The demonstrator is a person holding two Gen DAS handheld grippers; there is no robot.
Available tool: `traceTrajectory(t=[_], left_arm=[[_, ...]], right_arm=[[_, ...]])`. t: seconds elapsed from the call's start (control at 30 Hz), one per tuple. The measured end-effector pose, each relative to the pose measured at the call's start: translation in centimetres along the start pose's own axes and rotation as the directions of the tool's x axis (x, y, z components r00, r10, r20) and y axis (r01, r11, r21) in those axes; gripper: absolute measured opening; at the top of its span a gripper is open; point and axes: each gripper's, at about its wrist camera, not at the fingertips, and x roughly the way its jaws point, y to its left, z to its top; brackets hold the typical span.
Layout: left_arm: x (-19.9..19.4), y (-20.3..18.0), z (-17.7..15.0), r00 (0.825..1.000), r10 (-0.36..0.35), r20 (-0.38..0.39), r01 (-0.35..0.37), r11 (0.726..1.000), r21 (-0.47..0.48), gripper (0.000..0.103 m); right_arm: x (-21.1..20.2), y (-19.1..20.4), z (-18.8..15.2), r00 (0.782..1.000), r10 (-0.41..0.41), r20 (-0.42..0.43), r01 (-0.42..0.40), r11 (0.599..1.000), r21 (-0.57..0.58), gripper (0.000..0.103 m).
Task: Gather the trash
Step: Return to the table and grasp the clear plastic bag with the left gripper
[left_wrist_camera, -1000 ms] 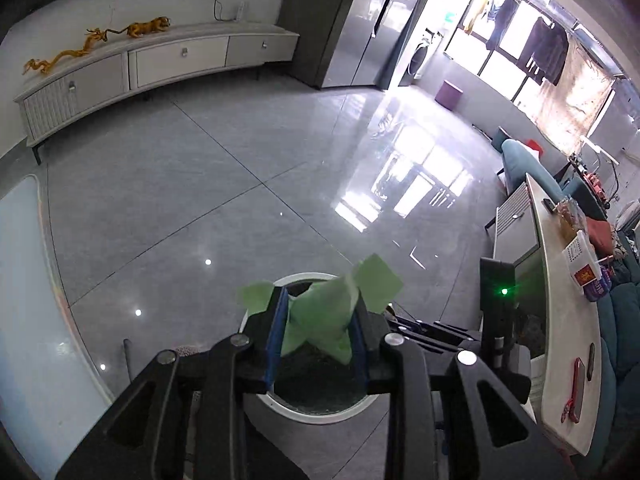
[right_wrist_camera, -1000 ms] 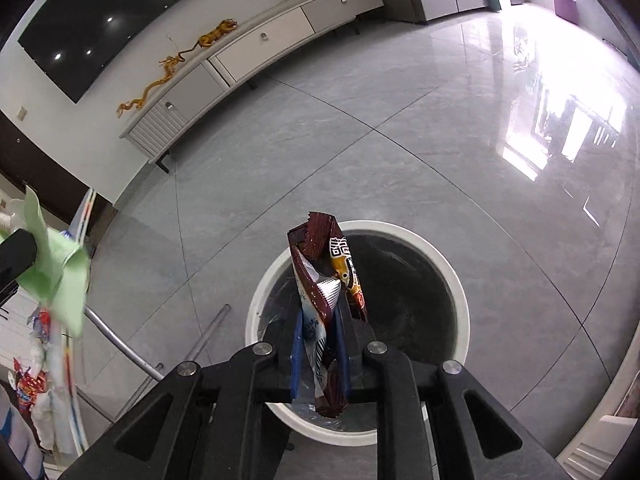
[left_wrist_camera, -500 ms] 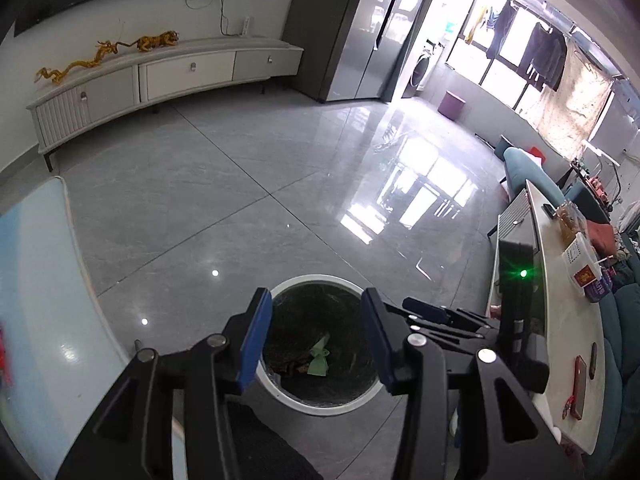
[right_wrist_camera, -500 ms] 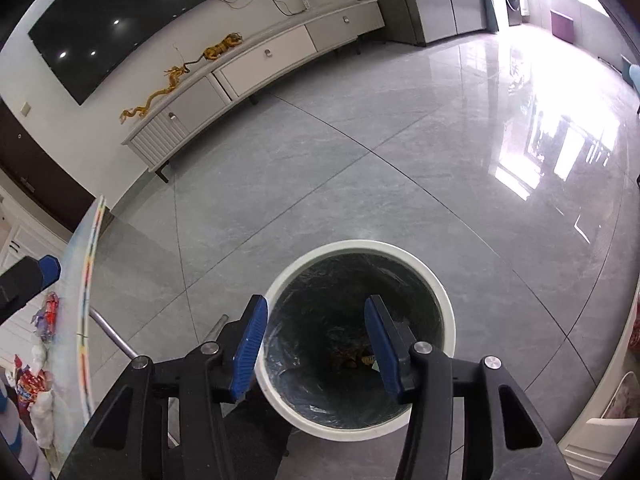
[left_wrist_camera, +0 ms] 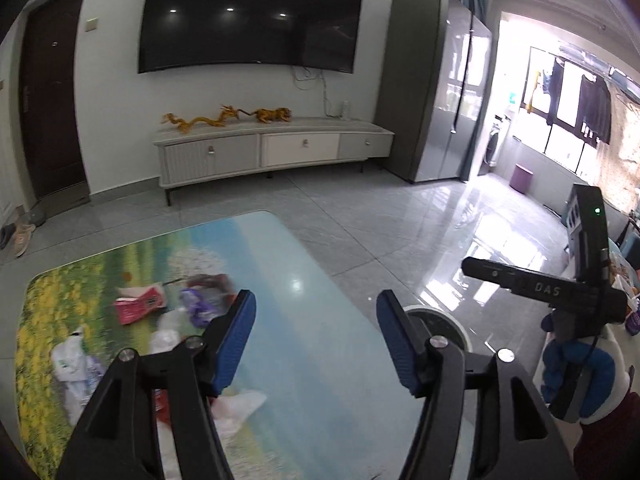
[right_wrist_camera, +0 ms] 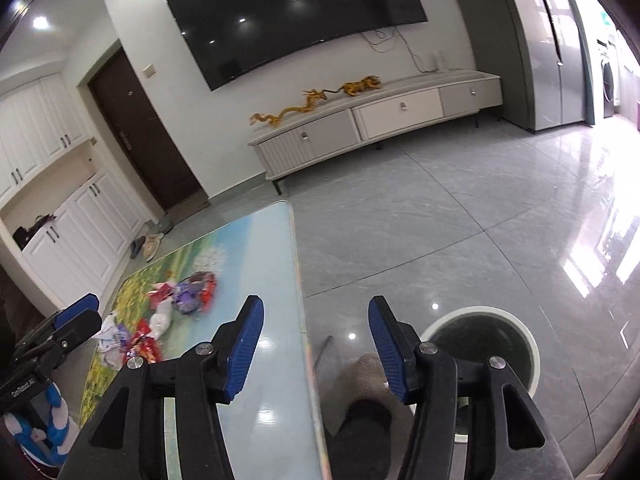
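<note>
Blue pads, both sets spread wide, nothing between them. Left gripper [left_wrist_camera: 316, 338] was over the table [left_wrist_camera: 320, 392]. Ahead-left of its fingers lay the trash: white bags [left_wrist_camera: 70, 360], a red packet [left_wrist_camera: 138, 306], a purple wrapper [left_wrist_camera: 200, 304] just past the left fingertip. Another white bag [left_wrist_camera: 236, 404] sat under the left finger, close in. The bin [left_wrist_camera: 436, 322] showed just behind the right finger, on the floor off the table edge.

Right gripper [right_wrist_camera: 316, 346] straddled the table edge. The trash pile [right_wrist_camera: 176, 304] was ahead-left of its left finger, well apart from the pads. The bin [right_wrist_camera: 484, 344] was right of the right finger, dark inside; contents not readable.

My read: mid-task. Neither gripper carried anything, and several pieces were left on the table. Next job looked like a reach to the pile, probably the near white bag for the left one. Thin bags may slip or bunch between the pads.
</note>
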Motion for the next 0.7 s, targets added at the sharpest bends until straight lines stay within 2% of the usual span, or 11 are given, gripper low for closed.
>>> traceTrajectory(t=[0.2, 0.37, 0.53, 0.7], left_arm=[[-3.9, 8.7, -3.9, 0.991, 0.134, -0.001, -0.133, 0.984, -0.118, 0.063], [-5.4, 12.8, -7.3, 0.981, 0.190, -0.033, -0.193, 0.968, -0.164, 0.063], [-5.0, 16.4, -9.1, 0.968, 0.243, -0.068, -0.252, 0.943, -0.218, 0.063], [-2.9, 17.9, -9.0, 0.961, 0.258, -0.097, -0.273, 0.938, -0.215, 0.063]], right_arm=[[2.0, 6.9, 0.3, 0.996, 0.073, -0.044, -0.078, 0.990, -0.114, 0.053], [5.1, 10.5, -0.6, 0.982, 0.140, -0.129, -0.159, 0.976, -0.148, 0.056], [8.7, 14.6, -2.8, 0.945, 0.217, -0.243, -0.263, 0.949, -0.175, 0.056], [12.1, 18.7, -4.7, 0.903, 0.269, -0.336, -0.345, 0.919, -0.191, 0.056]])
